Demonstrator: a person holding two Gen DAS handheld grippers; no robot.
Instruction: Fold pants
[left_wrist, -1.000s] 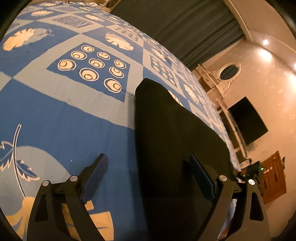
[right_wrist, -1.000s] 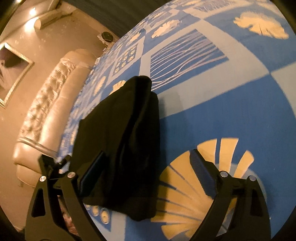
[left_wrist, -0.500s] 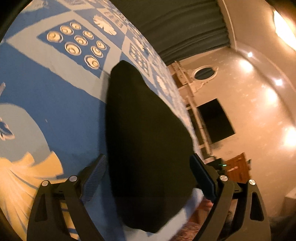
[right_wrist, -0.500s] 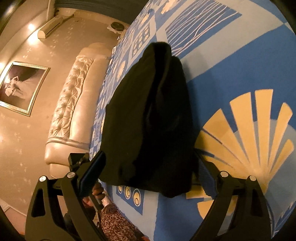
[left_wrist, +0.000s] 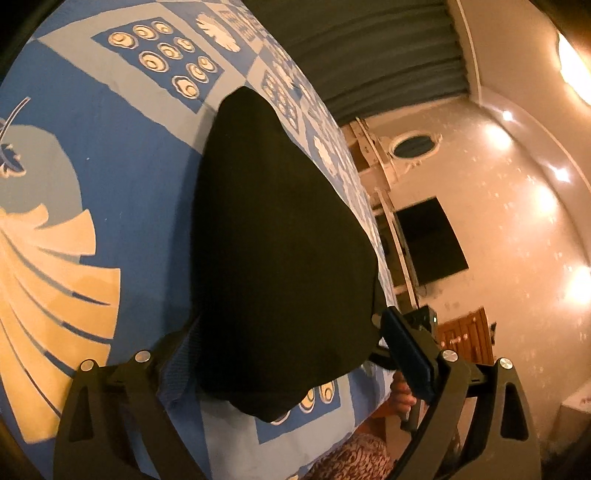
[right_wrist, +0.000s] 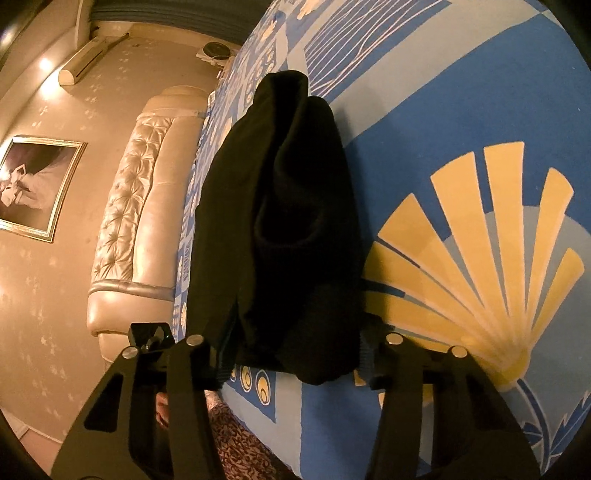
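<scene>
While most of both views is filled by a bedspread of blue and pale squares with cream fan and ring prints, the pants are seen lying on it as a black folded bundle, running from the near edge of the bed toward twelve o'clock. From the right wrist, the pants are shown with a soft fold raised along the middle, and the bedspread spreads toward three o'clock. A padded headboard is seen at nine o'clock in that view, with a framed picture on the wall beyond it. A dark curtain is seen at twelve o'clock from the left wrist, and a dark screen on the wall at three o'clock. The left gripper is spread wide, its fingers set on either side of the near end of the pants, nothing being clamped. The right gripper is likewise held apart astride the same end, nothing being gripped.
</scene>
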